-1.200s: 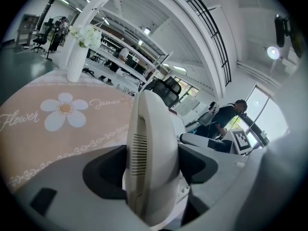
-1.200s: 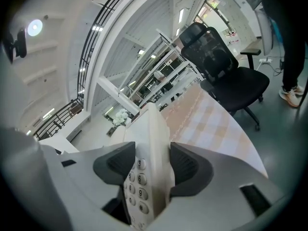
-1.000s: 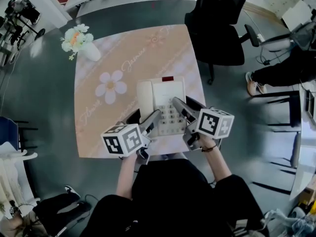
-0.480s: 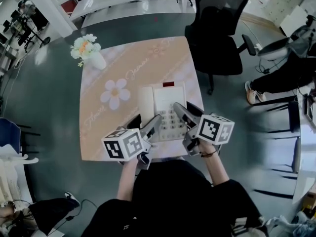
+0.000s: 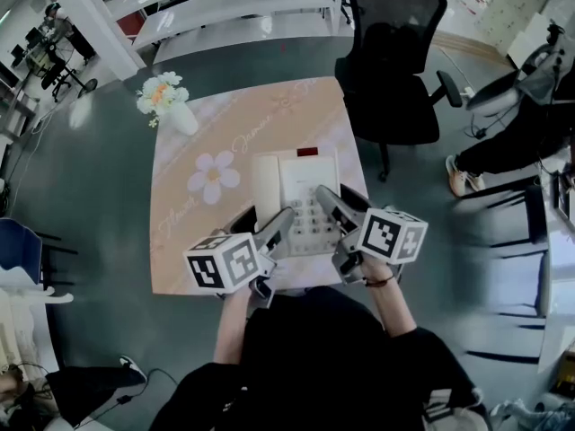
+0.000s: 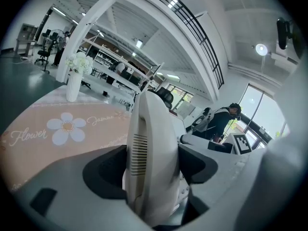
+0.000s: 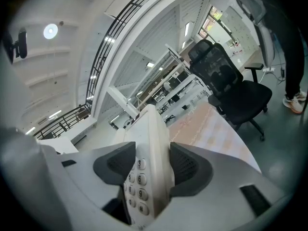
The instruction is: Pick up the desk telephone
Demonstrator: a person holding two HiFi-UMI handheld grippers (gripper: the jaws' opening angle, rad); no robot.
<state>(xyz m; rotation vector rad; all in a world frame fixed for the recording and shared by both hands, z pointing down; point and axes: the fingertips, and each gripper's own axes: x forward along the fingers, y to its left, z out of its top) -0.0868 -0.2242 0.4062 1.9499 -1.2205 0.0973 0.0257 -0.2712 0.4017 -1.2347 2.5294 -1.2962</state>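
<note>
The white desk telephone [image 5: 296, 196], handset on its left and keypad in the middle, is held over the near part of the peach table [image 5: 198, 241]. My left gripper [image 5: 262, 223] is shut on the telephone's left, handset edge. In the left gripper view that edge [image 6: 151, 148] stands between the dark pads [image 6: 108, 170] of that gripper [image 6: 153, 165]. My right gripper [image 5: 340, 202] is shut on the right edge. In the right gripper view that gripper [image 7: 147, 166] clamps the telephone [image 7: 151, 143] beside the number keys. Whether the underside touches the table is hidden.
A white vase of flowers [image 5: 169, 104] stands at the table's far left corner, near a big printed flower [image 5: 213, 173]. A black office chair [image 5: 395, 61] is behind the table's far right corner. A seated person's legs [image 5: 503, 137] are at the right. White desks [image 5: 234, 3] line the back.
The table looks smaller and has slid right and down in the head view, while the telephone and both grippers keep their size and grip. The vase moved right in view.
</note>
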